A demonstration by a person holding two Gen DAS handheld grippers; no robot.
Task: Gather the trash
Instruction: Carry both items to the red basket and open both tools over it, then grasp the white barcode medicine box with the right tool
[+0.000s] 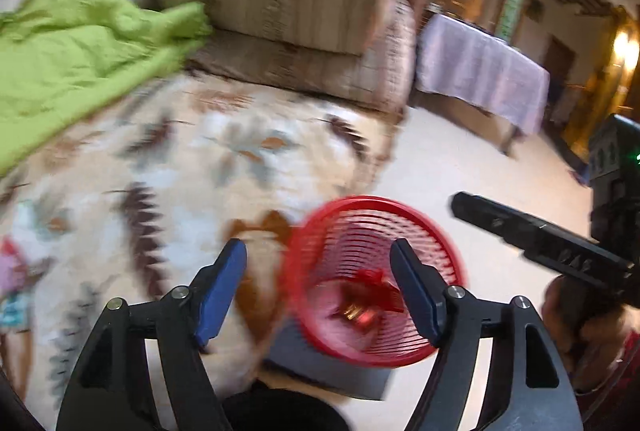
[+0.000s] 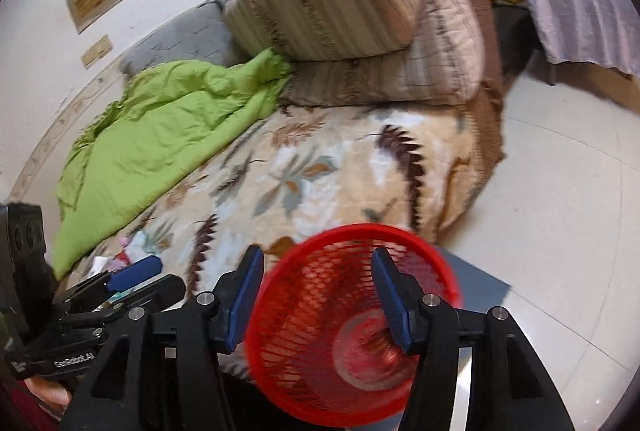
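Right wrist view looks down into a red mesh basket (image 2: 352, 327), which stands on the floor at the foot of the bed (image 2: 340, 167), close beside the patterned blanket's edge; I judge it is parked there so scraps picked off the bed need only a short carry. Something reddish and gold lies blurred in the basket's bottom, seemingly trash already dropped in. The right tongs (image 2: 318, 295) gape wide above the basket's mouth, holding nothing and touching nothing. In the left wrist view the left tongs (image 1: 318, 285) are likewise spread wide and empty, poised over the basket's near rim. More scraps (image 2: 120, 251), pale and pinkish, lie on the bed well to the left of the basket, beyond a crumpled green quilt (image 2: 168, 135)'s lower corner.
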